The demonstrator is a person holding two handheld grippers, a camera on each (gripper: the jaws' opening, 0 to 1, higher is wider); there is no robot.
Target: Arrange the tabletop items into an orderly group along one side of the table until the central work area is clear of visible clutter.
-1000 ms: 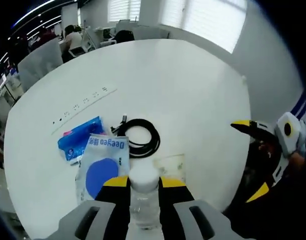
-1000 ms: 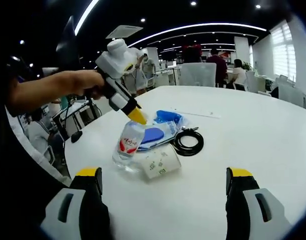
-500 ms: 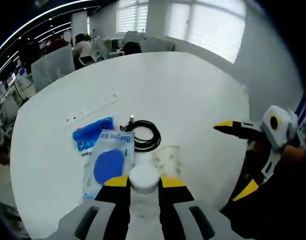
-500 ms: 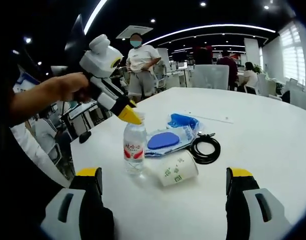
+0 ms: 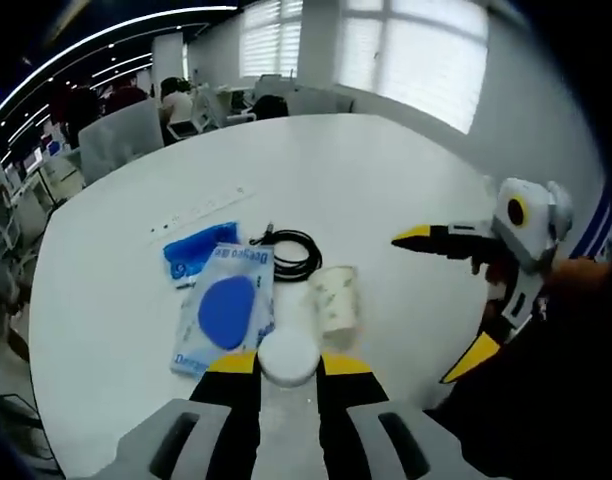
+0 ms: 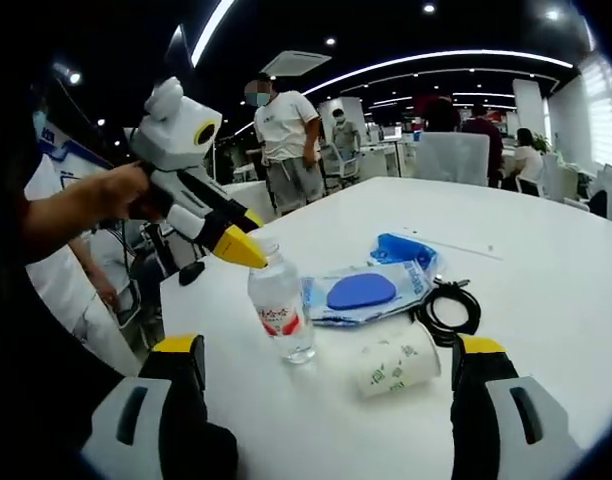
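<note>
Now left tool (image 6: 238,247) clamps cap of water bottle (image 6: 282,314), upright on desk (image 5: 386,180) near edge. Right tool (image 6: 326,370) wide, holds nothing. Paper cup (image 6: 398,362) lies beside. Step: placing bottle. Next probably release, then cup.

water bottle (image 6: 282,313) upright | paper cup (image 6: 397,366) on side | black cable (image 6: 448,310) coiled

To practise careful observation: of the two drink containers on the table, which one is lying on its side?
The paper cup lies on its side beside the black cable; the water bottle stands upright, held at its cap by the left gripper.
</note>
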